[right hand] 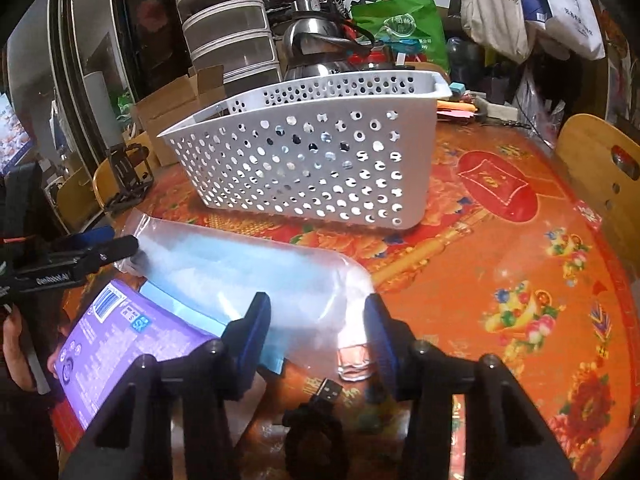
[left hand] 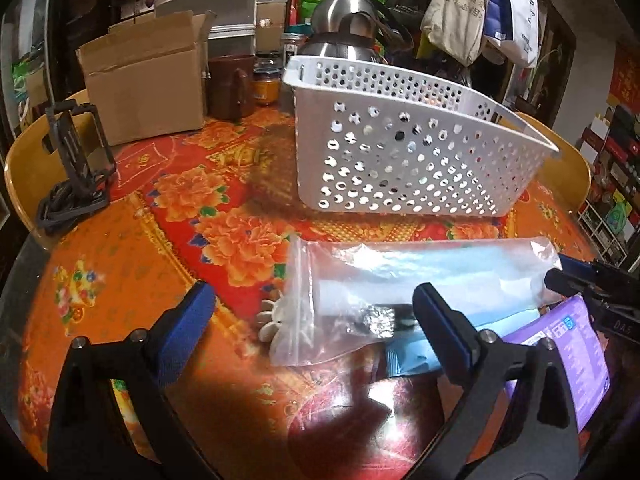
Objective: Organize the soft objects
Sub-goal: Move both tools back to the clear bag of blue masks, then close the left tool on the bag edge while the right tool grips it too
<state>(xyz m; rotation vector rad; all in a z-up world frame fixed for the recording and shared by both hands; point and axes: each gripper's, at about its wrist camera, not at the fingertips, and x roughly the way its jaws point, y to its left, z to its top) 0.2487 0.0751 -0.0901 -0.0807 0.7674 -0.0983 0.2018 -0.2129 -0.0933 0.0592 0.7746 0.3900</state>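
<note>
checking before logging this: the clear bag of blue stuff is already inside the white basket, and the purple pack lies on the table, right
Not quite. The clear bag lies on the table in front of the white basket, not inside it, as the left wrist view shows. The purple pack does lie on the table.

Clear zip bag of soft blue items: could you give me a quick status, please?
Both grippers, left and right, open, straddling the clear zip bag. Bag flat on table, ahead of white basket. Purple pack alongside; nothing blocking.
</note>
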